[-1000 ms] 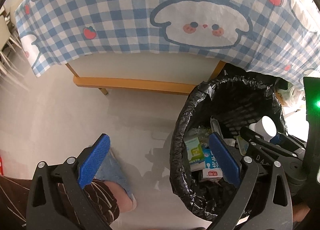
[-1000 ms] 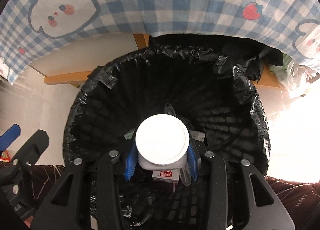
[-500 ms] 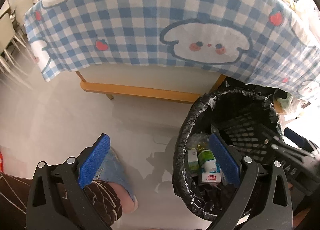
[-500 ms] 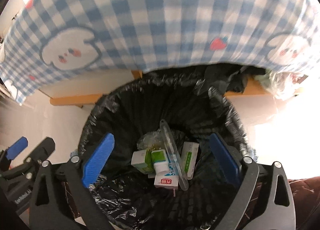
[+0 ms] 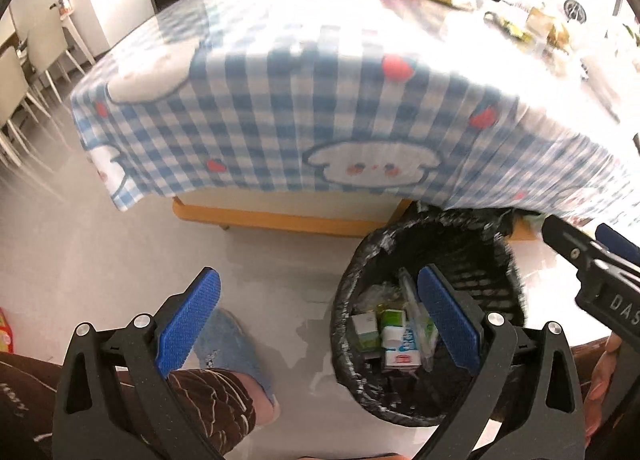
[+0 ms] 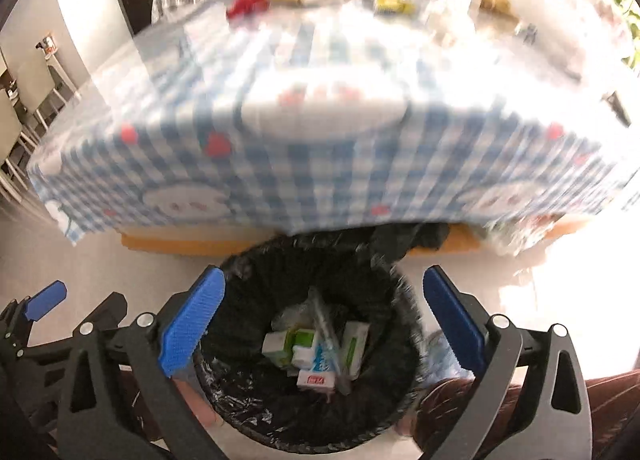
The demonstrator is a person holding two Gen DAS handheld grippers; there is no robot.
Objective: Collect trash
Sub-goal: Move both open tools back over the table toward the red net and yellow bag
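White jar gone; right gripper [image 6: 320, 320] empty

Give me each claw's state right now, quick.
Left claw: open, holding nothing.
Right claw: open, holding nothing, above the bin.

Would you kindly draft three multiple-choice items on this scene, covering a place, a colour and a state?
1. Where is the trash bin?
A. on the table
B. on the floor by the table
C. on a chair

2. What colour are the gripper pads?
A. blue
B. red
C. green

3. What state is the right gripper in?
A. shut on a carton
B. shut, empty
C. open, empty

Answers:
1 B: it stands below the checked tablecloth edge.
2 A: both pads show blue.
3 C: its jaws stand wide apart above the cartons in the bin.
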